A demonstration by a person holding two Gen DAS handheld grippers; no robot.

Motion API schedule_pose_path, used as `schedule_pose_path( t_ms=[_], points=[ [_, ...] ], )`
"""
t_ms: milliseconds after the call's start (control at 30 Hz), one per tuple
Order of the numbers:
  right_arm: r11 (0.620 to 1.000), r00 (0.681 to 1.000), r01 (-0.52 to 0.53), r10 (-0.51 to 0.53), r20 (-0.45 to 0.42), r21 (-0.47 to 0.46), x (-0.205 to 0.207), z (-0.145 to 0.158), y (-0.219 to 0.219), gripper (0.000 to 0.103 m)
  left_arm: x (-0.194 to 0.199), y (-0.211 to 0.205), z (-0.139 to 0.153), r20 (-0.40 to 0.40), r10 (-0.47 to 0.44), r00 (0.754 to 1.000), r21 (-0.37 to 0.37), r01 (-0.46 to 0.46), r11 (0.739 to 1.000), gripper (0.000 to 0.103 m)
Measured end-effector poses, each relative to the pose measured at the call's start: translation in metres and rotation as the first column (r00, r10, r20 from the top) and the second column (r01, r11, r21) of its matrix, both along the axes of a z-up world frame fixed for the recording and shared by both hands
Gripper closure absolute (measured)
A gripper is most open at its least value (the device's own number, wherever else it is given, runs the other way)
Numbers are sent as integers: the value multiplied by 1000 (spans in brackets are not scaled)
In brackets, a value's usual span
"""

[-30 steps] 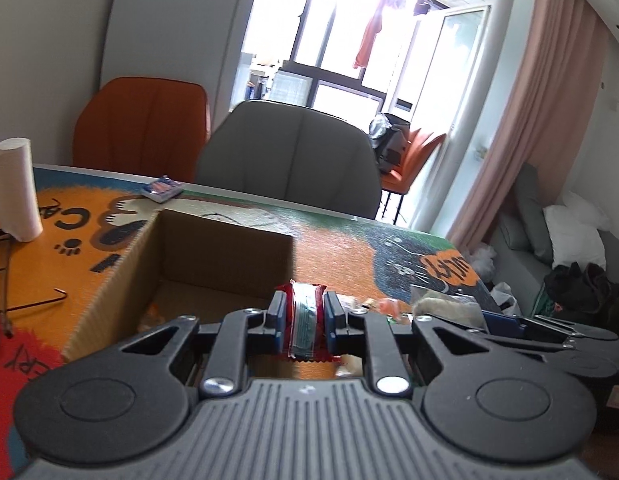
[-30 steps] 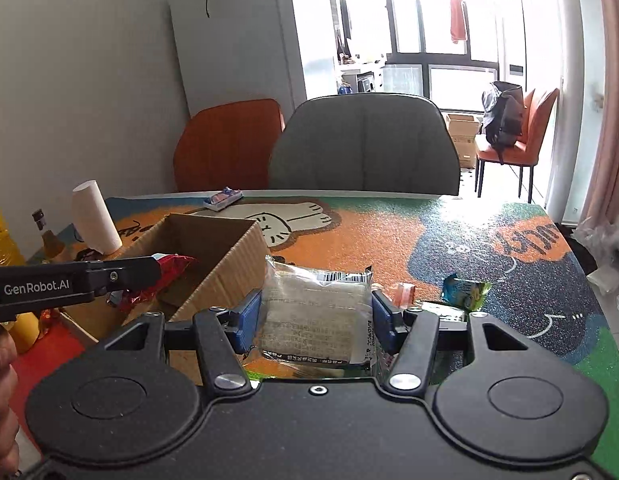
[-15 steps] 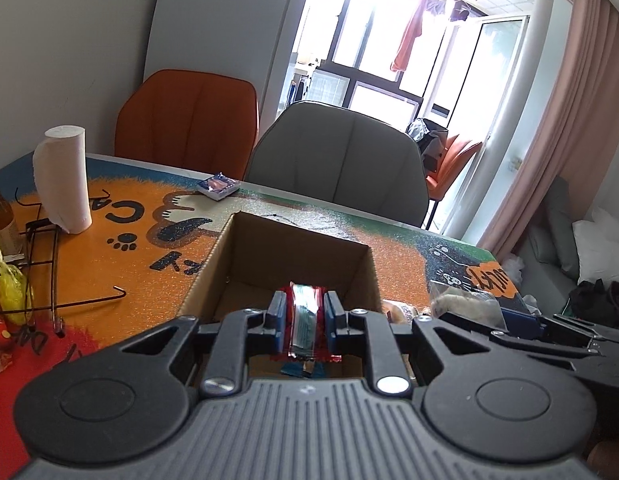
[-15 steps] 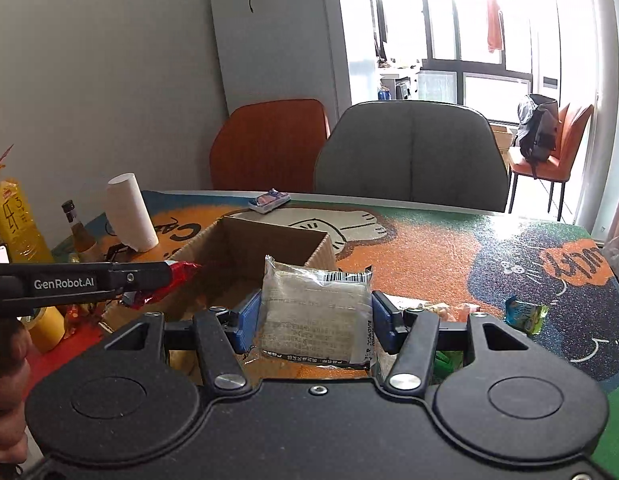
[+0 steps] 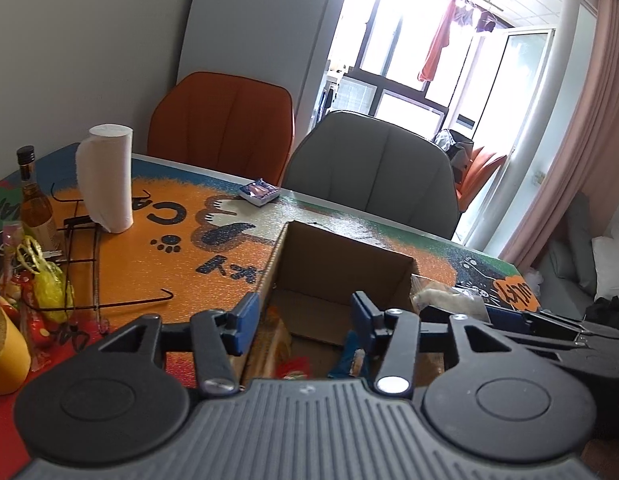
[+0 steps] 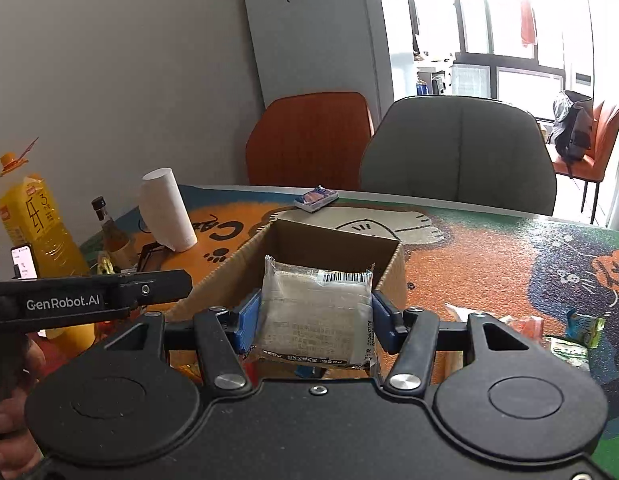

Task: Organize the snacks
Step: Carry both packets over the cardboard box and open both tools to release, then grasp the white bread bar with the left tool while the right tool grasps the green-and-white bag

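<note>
Gripping clear snack pack (image 6: 315, 316): R tool (image 6: 315, 322) | L tool (image 5: 303, 322) just spread, empty, over box (image 5: 345, 256)

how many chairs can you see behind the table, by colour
orange chairs: 2, one at the table, one far back by the window with a backpack on it
grey chairs: 1, at the table
total: 3

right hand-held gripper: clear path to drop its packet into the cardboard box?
Probably yes. The right hand-held gripper holds the clear packet just in front of the cardboard box, whose top is open. The left hand-held gripper, now open, sits to the side.
</note>
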State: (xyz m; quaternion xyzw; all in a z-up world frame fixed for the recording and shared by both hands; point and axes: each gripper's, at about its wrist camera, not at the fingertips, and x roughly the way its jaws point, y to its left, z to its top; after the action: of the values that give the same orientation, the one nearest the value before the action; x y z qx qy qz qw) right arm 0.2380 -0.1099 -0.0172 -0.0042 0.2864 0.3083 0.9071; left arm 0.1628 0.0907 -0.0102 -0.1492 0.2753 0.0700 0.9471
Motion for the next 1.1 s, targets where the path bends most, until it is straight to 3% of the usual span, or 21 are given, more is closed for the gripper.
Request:
schedule_pose_path(
  t_ms=[33,100,300,467,600,1100],
  points=[
    [1000,1000,-6,6,-6,10,0,0,1,48,-1,2,0,1,4,1000,0,-4,1000,50],
    [999,999,-20,21,-36,31,2,1,5,33,-3,6,0,7,16,1000,0,-16,1000,41],
    [999,999,22,-20,-44,39,1,1,-5,33,-6,3,0,19,21,1000,19,-21,1000,18],
    [996,996,81,-80,-43,25,1,0,-24,27,-4,-7,-4,21,1,1000,29,-2,1000,10],
    [991,991,131,-130,-42,16,1,-2,-45,21,-1,-17,-8,16,-21,1000,25,20,999,9],
    [962,961,271,-270,-68,17,1,-16,-116,18,10,-76,-16,-3,-144,990,16,145,989,9]
  ],
)
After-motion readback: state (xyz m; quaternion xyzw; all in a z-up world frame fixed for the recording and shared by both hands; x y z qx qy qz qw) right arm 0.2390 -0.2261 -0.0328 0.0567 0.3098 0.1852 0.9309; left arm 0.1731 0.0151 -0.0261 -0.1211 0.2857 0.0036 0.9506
